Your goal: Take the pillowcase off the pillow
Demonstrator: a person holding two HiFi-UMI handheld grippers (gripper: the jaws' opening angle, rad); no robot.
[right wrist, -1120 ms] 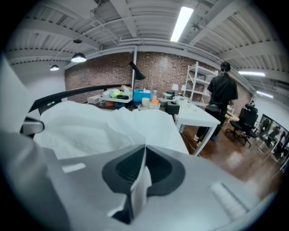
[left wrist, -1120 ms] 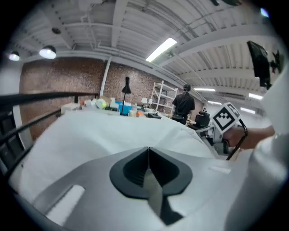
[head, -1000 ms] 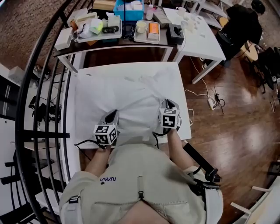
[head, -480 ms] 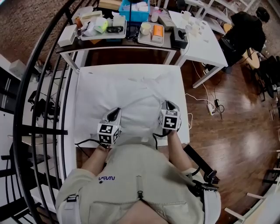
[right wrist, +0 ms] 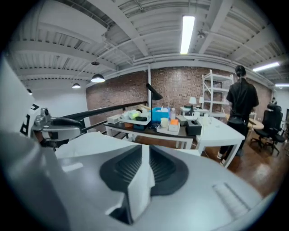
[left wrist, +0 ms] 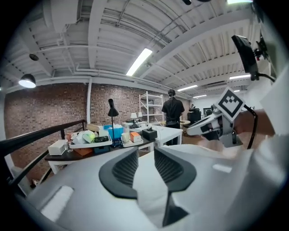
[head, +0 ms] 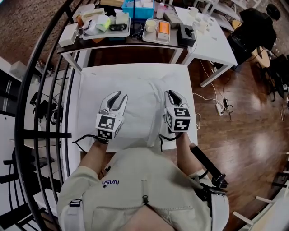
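Note:
The white pillow in its white pillowcase (head: 142, 108) lies on the white table (head: 86, 94) in front of me. My left gripper (head: 118, 95) hangs raised over the pillow's left half and my right gripper (head: 170, 94) over its right half. In the left gripper view a fold of pillowcase cloth (left wrist: 151, 189) stands between the pads of the left gripper (left wrist: 145, 153). The right gripper (right wrist: 145, 151) pinches a similar fold of pillowcase cloth (right wrist: 139, 185). Both pairs of jaws have just been opening a little, with the cloth still between them.
A dark side table with trays and a blue box (head: 135, 8) stands beyond the white table, and another white table (head: 212, 40) is at the back right. A black railing (head: 47, 94) runs along the left. A person in black (right wrist: 240, 108) stands far off.
Both grippers have risen from the pillow's near edge and moved forward over it, taking the pillowcase cloth up with them. Their jaws stand slightly wider than before.

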